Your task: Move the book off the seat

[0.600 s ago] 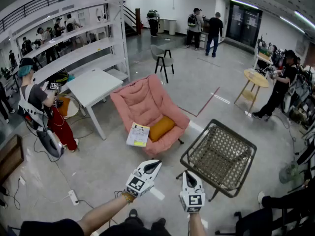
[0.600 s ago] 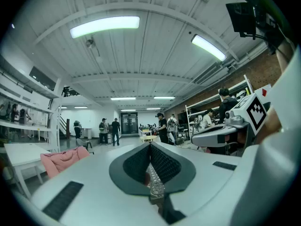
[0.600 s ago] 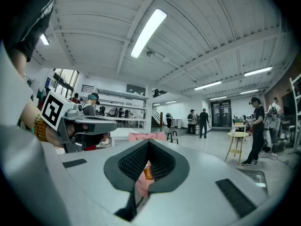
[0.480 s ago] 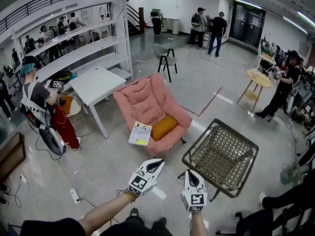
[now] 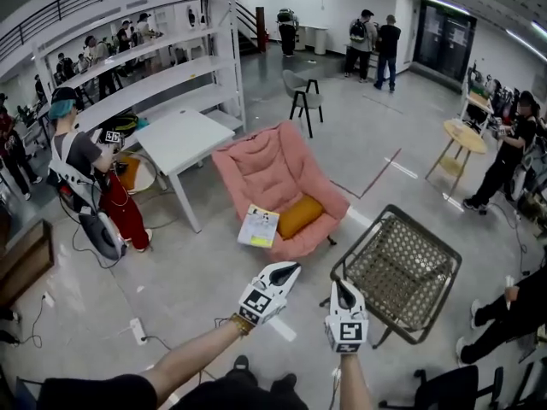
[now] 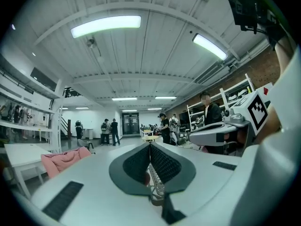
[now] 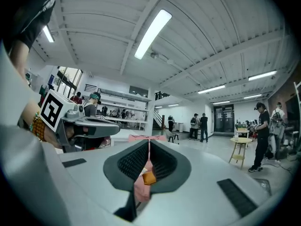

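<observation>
A white and yellow book (image 5: 259,226) lies on the front left of the pink armchair's seat (image 5: 278,178), beside an orange cushion (image 5: 301,216). My left gripper (image 5: 291,268) and right gripper (image 5: 340,286) are held low in the head view, well short of the chair, both shut with nothing between the jaws. In the right gripper view the gripper (image 7: 149,143) points at the pink chair (image 7: 141,187) and the cushion (image 7: 149,177), seen through the slit of the closed jaws. In the left gripper view the gripper (image 6: 150,145) points level across the room, the pink chair (image 6: 66,156) at its left.
A wicker-seat metal chair (image 5: 399,270) stands right of my grippers. A white table (image 5: 183,139) and shelving (image 5: 145,73) are left of the armchair. A person in red trousers (image 5: 98,182) stands at the left; others stand further off. A power strip (image 5: 138,330) lies on the floor.
The view has shifted: the armchair, book and wicker chair sit further right and a little lower in the head view. Both grippers stay shut, slightly lower and to the right in the frame.
</observation>
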`<state>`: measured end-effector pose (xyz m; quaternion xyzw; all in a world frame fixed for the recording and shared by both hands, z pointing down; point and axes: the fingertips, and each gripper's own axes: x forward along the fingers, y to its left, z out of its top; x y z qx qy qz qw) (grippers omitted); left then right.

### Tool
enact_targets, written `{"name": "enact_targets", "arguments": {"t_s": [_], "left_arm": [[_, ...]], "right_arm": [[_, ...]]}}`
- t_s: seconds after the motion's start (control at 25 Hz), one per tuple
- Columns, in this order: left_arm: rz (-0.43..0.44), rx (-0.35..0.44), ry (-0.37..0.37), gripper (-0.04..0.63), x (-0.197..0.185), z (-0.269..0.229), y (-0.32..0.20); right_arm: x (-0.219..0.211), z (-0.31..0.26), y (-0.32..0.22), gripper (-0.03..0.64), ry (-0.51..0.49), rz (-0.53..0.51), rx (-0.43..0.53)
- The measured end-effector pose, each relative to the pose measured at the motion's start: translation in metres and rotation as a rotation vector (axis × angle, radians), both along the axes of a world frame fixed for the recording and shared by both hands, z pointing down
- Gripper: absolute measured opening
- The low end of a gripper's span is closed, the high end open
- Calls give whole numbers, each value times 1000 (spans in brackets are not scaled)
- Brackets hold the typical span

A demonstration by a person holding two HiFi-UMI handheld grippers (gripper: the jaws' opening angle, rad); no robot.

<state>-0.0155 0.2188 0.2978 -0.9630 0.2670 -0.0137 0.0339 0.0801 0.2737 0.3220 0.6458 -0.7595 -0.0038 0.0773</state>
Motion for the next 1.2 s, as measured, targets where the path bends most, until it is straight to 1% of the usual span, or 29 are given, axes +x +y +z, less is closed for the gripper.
{"name": "enact_targets", "arguments": {"t_s": [0.24, 0.52, 0.68, 1.0, 1.2], "left_arm": [[-41, -1, 0, 11, -43, 15, -28], [-72, -8, -2, 11, -101, 13, -70], [-84, -12, -9, 11, -131, 29, -90], [-99, -20, -14, 11, -188, 44, -126], [-119, -31, -23, 11, -220, 45, -144]], "right_arm": [[-34, 16, -28, 15, 13, -14, -4], [-86, 1, -72, 15, -4, -26, -3], [-109, 13, -94, 15, 5, -39, -7], [-150, 22, -133, 15, -3, -41, -17], [-173, 19, -149, 15, -16, -49, -28]]}}
